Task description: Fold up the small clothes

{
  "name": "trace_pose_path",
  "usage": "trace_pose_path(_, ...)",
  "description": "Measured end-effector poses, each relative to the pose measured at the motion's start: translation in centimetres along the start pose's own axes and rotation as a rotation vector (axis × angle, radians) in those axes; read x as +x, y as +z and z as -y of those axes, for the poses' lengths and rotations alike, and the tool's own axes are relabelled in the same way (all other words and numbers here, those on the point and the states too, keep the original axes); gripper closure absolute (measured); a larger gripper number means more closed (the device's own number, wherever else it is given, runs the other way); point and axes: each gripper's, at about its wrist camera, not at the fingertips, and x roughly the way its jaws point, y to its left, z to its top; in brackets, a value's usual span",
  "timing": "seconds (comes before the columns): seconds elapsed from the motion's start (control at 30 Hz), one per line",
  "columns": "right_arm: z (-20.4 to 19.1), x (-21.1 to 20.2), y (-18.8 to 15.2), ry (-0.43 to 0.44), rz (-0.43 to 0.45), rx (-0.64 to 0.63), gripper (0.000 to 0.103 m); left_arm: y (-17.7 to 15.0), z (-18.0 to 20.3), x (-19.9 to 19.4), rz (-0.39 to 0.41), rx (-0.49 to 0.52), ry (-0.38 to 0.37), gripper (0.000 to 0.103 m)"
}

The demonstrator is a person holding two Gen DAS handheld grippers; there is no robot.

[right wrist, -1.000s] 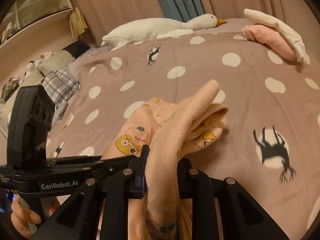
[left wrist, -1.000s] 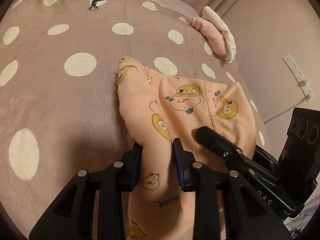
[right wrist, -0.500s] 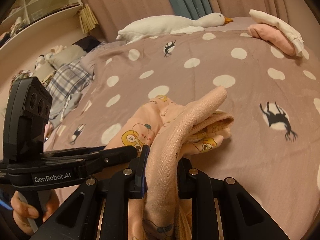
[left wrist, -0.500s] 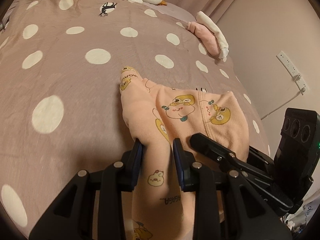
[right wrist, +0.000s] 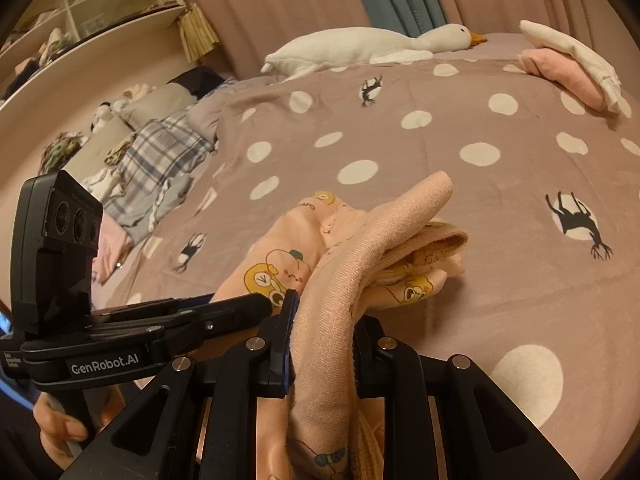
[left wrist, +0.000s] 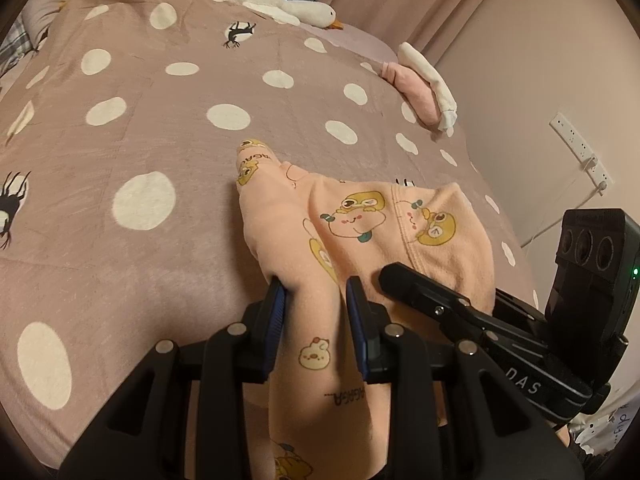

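Observation:
A small peach garment printed with yellow cartoon animals lies partly folded on the polka-dot bedspread. My left gripper is shut on a fold of it, with cloth running back between the jaws. My right gripper is shut on another bunched edge of the same garment, which arches up above the rest. The right gripper also shows in the left wrist view just right of the left one, and the left gripper shows in the right wrist view at the left.
A white goose plush lies at the head of the bed. A folded pink and white pile sits at the far right. Plaid bedding and clutter lie at the left, under shelves. A wall socket is at the right.
Both grippers have pulled back and risen slightly with the garment still gripped; more of the bedspread and the goose now show. The grip has not changed.

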Motion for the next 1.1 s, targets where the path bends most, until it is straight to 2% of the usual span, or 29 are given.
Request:
trace_pose_path(0.5, -2.6, 1.1, 0.0, 0.028, -0.024, -0.050, 0.080, -0.9, -2.2, -2.0, 0.030, -0.018, 0.034, 0.075)
trace_pose_path(1.1, -4.6, 3.1, 1.3, 0.054, -0.029, -0.087, 0.080, 0.4, -5.0, -3.4, 0.076, -0.055, 0.035, 0.075)
